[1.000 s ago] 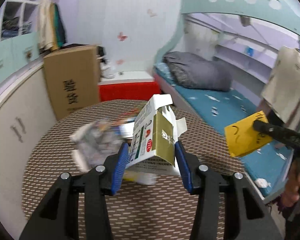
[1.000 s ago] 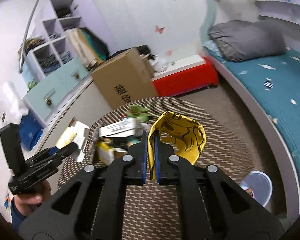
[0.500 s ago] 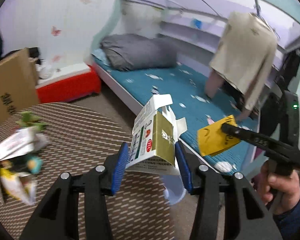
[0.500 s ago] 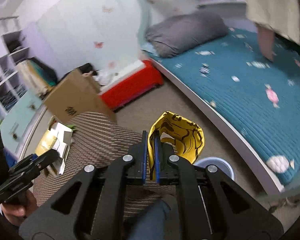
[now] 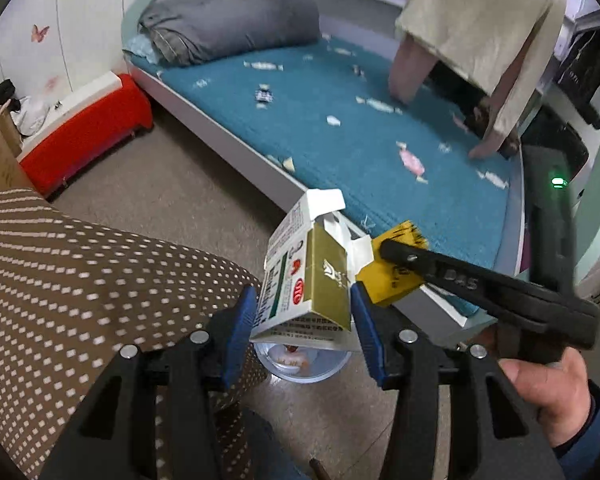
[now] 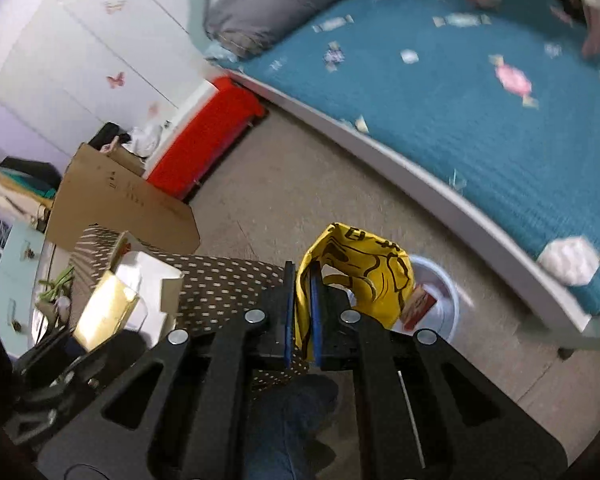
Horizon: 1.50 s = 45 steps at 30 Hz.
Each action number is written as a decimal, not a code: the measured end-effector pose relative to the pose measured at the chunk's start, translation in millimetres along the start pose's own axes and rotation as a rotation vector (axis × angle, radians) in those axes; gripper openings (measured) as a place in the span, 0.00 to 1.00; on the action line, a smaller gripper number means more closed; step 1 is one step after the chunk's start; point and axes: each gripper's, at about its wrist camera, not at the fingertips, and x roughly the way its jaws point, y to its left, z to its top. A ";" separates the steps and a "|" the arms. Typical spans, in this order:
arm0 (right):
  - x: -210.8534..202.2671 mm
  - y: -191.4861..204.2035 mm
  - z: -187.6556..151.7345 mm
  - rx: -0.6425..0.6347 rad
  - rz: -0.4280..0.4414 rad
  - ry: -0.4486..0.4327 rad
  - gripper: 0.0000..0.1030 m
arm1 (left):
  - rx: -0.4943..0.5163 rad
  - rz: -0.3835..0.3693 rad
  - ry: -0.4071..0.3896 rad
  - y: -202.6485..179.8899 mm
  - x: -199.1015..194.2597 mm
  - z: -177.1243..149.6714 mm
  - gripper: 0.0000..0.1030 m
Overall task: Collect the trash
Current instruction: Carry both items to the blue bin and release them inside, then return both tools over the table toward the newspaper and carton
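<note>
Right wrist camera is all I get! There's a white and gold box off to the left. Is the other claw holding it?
Observer: Yes. The left claw has its blue pads pressed on both sides of the carton.
Operator: Can you see the bin from over there?
Observer: Yes, the bin peeks out just under the carton's bottom edge in the left wrist view.
Operator: Who's holding my claw?
Observer: A hand in a blue sleeve grips the handle of your right claw, which is pinching the yellow wrapper right beside the carton.
</note>
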 end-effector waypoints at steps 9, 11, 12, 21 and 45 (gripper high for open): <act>7.1 -40.9 -8.7 0.126 -0.042 -0.028 0.92 | 0.022 0.010 0.097 -5.9 41.5 -2.9 0.48; -12.3 -39.1 -10.6 0.120 -0.075 -0.090 0.93 | 0.037 -0.010 0.095 -10.8 45.7 0.8 0.49; -22.4 -38.6 -11.6 0.119 -0.080 -0.120 0.94 | 0.054 -0.002 0.105 -14.6 50.0 2.1 0.50; -76.8 -20.4 -13.7 0.105 -0.062 -0.226 0.94 | 0.041 0.032 0.121 -11.7 54.0 9.1 0.86; -143.5 137.0 -44.8 -0.183 -0.064 -0.358 0.94 | -0.033 0.130 -0.294 30.9 -149.8 -36.7 0.88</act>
